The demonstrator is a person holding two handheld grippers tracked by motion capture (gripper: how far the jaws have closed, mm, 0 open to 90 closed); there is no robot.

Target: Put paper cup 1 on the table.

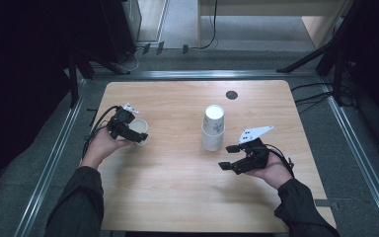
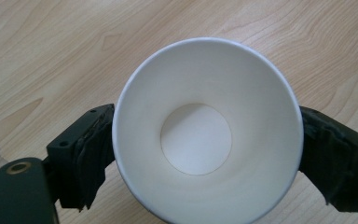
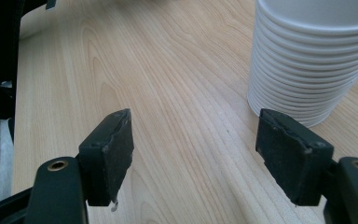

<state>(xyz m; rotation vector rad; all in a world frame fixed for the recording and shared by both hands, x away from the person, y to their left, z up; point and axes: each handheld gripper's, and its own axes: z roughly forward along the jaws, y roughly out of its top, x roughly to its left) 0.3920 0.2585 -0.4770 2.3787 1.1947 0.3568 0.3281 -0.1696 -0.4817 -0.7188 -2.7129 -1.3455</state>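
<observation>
A single white paper cup (image 1: 140, 129) stands upright on the wooden table (image 1: 177, 197) at its left side. My left gripper (image 1: 138, 133) reaches around it, one jaw on each side. Looking down into the cup (image 2: 200, 140) in the left gripper view, its rim is round and unsquashed, and the left gripper (image 2: 207, 156) has its black pads (image 2: 91, 158) right beside the wall without pressing it in. An upside-down stack of white paper cups (image 1: 213, 127) stands mid-table. My right gripper (image 1: 228, 157) is just right of and nearer than it, open and empty. The stack (image 3: 307, 60) rises beyond the right gripper (image 3: 196, 154).
A small dark round disc (image 1: 232, 95) sits in the tabletop near the far edge. Metal rails (image 1: 54, 163) run along the floor around the table. Dark stands and cables (image 1: 316, 96) lie beyond the right and far edges.
</observation>
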